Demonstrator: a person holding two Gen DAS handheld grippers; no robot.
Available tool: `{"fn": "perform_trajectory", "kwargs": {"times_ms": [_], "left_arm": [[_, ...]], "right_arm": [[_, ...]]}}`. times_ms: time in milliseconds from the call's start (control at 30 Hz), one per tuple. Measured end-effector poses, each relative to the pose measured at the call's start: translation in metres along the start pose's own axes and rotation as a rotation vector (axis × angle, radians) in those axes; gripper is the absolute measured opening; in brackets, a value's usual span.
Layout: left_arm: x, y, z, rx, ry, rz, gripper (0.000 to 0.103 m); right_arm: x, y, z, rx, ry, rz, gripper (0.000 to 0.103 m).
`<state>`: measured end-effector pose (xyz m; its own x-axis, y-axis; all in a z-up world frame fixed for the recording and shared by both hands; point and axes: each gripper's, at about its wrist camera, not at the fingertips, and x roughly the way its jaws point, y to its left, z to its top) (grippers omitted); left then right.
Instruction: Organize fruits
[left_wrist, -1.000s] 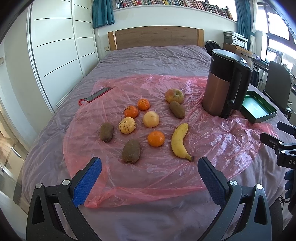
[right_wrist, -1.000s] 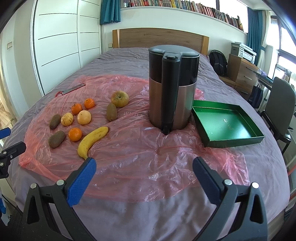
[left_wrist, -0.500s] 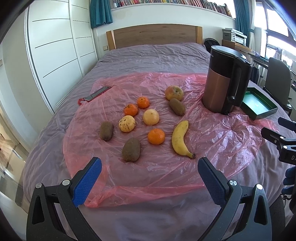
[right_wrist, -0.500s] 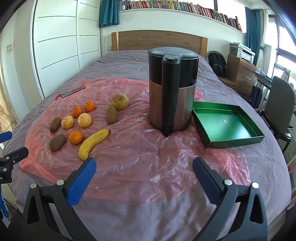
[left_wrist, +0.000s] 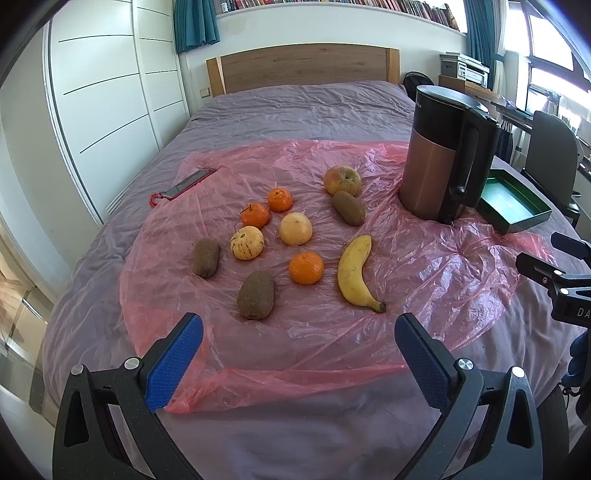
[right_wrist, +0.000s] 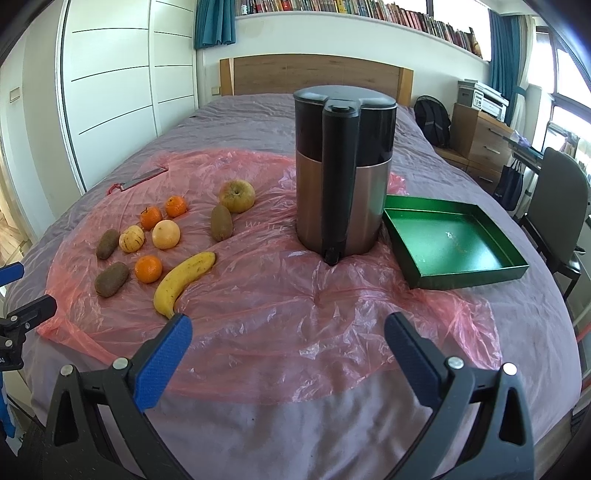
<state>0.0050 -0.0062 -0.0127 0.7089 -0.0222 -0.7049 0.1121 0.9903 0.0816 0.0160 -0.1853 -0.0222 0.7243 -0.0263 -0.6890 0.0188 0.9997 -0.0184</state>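
Note:
Fruit lies loose on a pink plastic sheet (left_wrist: 424, 280) on the bed: a banana (left_wrist: 354, 275), an apple (left_wrist: 342, 180), three oranges such as the nearest (left_wrist: 306, 267), a pale round fruit (left_wrist: 295, 229), a striped yellow fruit (left_wrist: 246, 243) and three kiwis, the nearest (left_wrist: 255, 294). An empty green tray (right_wrist: 448, 242) sits right of the kettle. My left gripper (left_wrist: 297, 363) is open and empty, short of the nearest kiwi. My right gripper (right_wrist: 288, 360) is open and empty, its left fingertip just short of the banana (right_wrist: 183, 276).
A tall copper and black kettle (right_wrist: 343, 184) stands between the fruit and the tray. A knife with a red handle (left_wrist: 184, 183) lies at the sheet's far left edge. A chair (right_wrist: 563, 210) and drawers stand right of the bed.
Both grippers have moved slightly forward toward the sheet, so the fruit and kettle look a little nearer. Both stay open. Nothing on the bed has moved.

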Motion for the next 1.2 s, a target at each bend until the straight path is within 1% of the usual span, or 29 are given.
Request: {"fn": "perform_trajectory", "kwargs": {"times_ms": [300,633,1200], "left_arm": [[0.004,-0.003,0.002,0.025,0.026,-0.026,0.102],[0.005,-0.004,0.003,0.045,0.022,-0.05,0.102],[0.015,-0.004,0.003,0.056,0.025,-0.071,0.102]], "right_arm": [[0.003,0.003,-0.002,-0.008,0.018,0.009,0.103],[0.003,0.0,0.0,0.013,0.02,-0.003,0.103],[0.011,0.004,0.0,0.002,0.037,-0.008,0.103]]}}
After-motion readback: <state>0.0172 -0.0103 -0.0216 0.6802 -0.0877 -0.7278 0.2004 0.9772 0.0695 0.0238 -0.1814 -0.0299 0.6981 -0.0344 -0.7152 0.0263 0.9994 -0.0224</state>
